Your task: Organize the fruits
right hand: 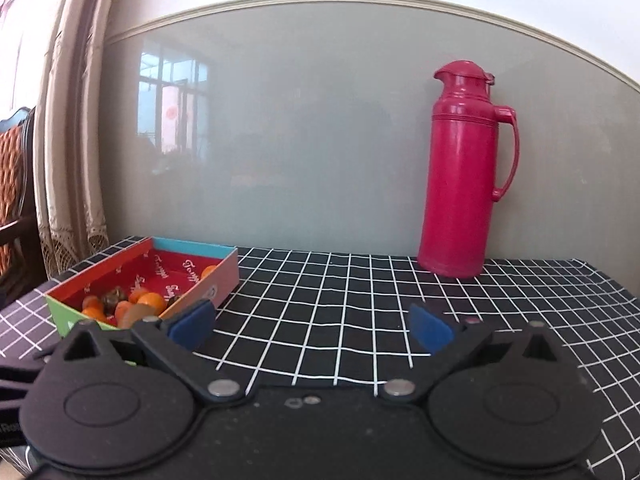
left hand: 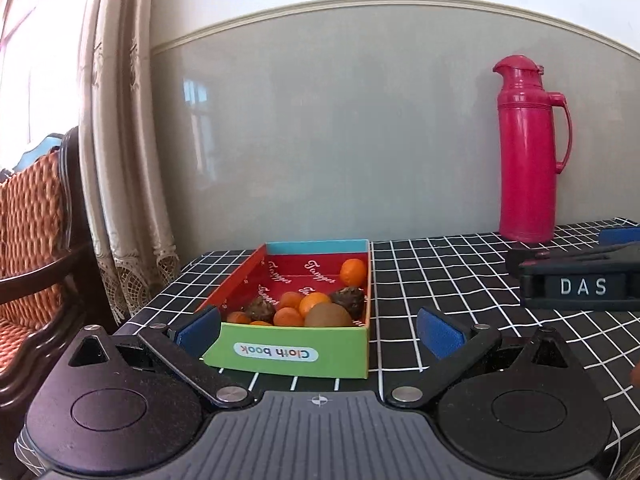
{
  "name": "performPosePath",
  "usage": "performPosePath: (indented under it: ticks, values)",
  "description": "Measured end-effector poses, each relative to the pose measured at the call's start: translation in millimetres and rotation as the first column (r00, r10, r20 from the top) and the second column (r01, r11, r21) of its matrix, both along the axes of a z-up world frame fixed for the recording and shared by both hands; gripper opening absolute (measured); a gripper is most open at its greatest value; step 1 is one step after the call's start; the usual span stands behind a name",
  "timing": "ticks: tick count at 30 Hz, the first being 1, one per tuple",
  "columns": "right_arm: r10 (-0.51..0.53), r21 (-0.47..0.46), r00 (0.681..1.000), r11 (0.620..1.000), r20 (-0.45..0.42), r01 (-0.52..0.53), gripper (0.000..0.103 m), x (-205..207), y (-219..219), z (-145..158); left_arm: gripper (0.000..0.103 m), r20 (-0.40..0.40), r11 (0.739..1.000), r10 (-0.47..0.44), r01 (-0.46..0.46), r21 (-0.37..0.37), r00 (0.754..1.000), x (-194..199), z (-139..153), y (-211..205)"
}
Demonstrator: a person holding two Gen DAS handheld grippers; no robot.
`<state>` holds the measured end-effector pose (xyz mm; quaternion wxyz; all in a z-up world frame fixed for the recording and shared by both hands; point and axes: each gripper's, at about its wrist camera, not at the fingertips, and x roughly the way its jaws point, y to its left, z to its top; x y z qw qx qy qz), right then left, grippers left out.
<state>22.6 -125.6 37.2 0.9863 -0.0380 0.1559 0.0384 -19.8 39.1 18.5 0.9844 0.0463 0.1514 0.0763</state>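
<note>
A colourful cardboard box (left hand: 294,354) with a red lining and a green "Cloth book" front stands on the checked tablecloth. It holds several small oranges (left hand: 353,271), a brown kiwi (left hand: 327,315) and dark rough fruits (left hand: 349,298). My left gripper (left hand: 320,330) is open and empty, its blue pads either side of the box's near end. My right gripper (right hand: 312,326) is open and empty, low over the cloth, with the box (right hand: 220,280) just left of its left pad. The right gripper also shows at the right of the left wrist view (left hand: 576,286).
A tall pink thermos (left hand: 528,152) stands at the back right against the grey wall; it also shows in the right wrist view (right hand: 464,172). A curtain (left hand: 120,160) and a wooden chair with an orange cushion (left hand: 32,240) are to the left, beyond the table edge.
</note>
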Motion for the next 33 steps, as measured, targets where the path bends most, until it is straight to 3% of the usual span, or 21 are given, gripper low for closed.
performPosePath:
  ticks: [7,33]
  values:
    - [0.02,-0.031,1.0,0.999,-0.003,-0.02,0.103,0.1,9.7,-2.8,0.103,0.006,0.999,0.015,-0.015,-0.039,1.0,0.3,0.7,11.6]
    - [0.004,-0.016,1.0,1.0,-0.014,-0.004,0.103,1.6,5.9,-2.8,0.103,0.028,0.999,0.005,-0.004,-0.052,1.0,-0.6,-0.1,12.8]
